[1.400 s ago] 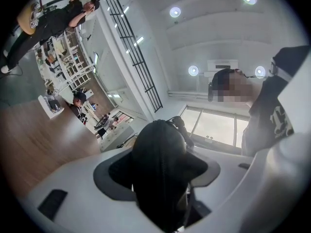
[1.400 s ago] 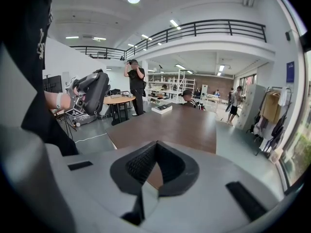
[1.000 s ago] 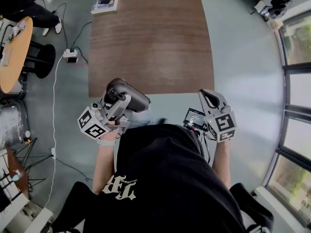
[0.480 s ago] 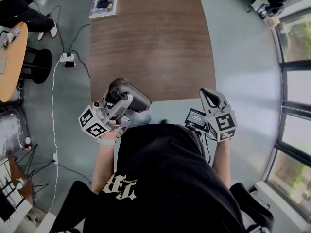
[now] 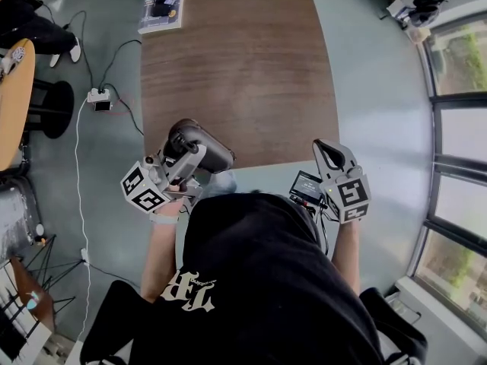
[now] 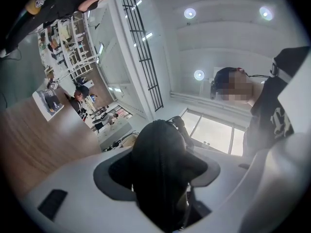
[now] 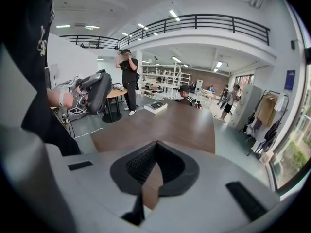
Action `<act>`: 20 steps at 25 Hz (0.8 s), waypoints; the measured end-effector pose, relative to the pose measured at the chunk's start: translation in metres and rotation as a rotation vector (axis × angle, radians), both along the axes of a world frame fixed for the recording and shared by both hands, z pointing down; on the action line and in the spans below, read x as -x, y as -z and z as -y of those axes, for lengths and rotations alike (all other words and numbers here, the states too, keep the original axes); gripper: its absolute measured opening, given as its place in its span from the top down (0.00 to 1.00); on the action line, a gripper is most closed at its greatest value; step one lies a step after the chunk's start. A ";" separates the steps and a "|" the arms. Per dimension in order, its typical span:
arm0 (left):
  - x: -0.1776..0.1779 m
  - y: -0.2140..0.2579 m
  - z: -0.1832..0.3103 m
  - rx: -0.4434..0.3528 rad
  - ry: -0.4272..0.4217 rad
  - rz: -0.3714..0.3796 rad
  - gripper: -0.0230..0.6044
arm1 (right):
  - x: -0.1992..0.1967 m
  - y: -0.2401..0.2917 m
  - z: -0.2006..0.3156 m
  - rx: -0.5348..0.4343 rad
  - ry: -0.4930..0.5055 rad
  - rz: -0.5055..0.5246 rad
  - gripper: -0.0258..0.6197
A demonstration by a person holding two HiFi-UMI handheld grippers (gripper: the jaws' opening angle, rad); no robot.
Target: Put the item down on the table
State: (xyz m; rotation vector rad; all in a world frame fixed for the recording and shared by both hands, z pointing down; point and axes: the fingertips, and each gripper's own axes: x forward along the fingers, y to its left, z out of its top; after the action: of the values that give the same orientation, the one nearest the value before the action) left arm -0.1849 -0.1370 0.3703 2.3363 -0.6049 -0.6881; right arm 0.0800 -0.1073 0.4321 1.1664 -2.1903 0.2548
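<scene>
Two risks from here, both on the release.

The table (image 5: 240,59) is a big brown top, mostly bare. The only thing on it is a flat box (image 5: 162,7) at the far left corner, well apart from us.

The dark rounded item (image 5: 209,152) overlaps the table's near edge towards the left corner in the head view. The right gripper view shows it held up off the top. If we let go here, we judge it lands half on the edge, then rolls or tips to the floor. It needs carrying further in and lowering first.

The left gripper (image 5: 186,158) is clamped on the item, which fills the gap between the jaws. The grip is tilted, so an early release means a drop.

The right gripper (image 5: 327,150) has its tips together on nothing and sits by the near edge. It gives no backup if the item slips.
</scene>
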 end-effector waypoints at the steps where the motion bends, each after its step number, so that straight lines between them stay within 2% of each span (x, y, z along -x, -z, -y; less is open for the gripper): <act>1: 0.003 -0.001 0.003 0.003 -0.001 -0.003 0.53 | 0.002 0.001 0.002 0.002 -0.002 -0.004 0.98; 6: 0.016 0.000 0.015 -0.002 -0.010 -0.011 0.53 | 0.017 -0.002 0.014 0.014 0.005 -0.028 0.98; 13: 0.054 -0.012 0.032 0.020 -0.009 -0.016 0.53 | 0.057 -0.010 0.032 0.025 0.031 -0.059 0.98; 20: 0.078 -0.020 0.052 0.036 0.004 -0.041 0.53 | 0.066 -0.016 0.030 0.061 0.037 -0.122 0.98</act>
State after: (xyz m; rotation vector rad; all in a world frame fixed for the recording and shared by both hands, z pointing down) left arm -0.2630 -0.1892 0.3903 2.2832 -0.5994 -0.7195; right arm 0.0139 -0.1372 0.4480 1.0780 -2.0812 0.2269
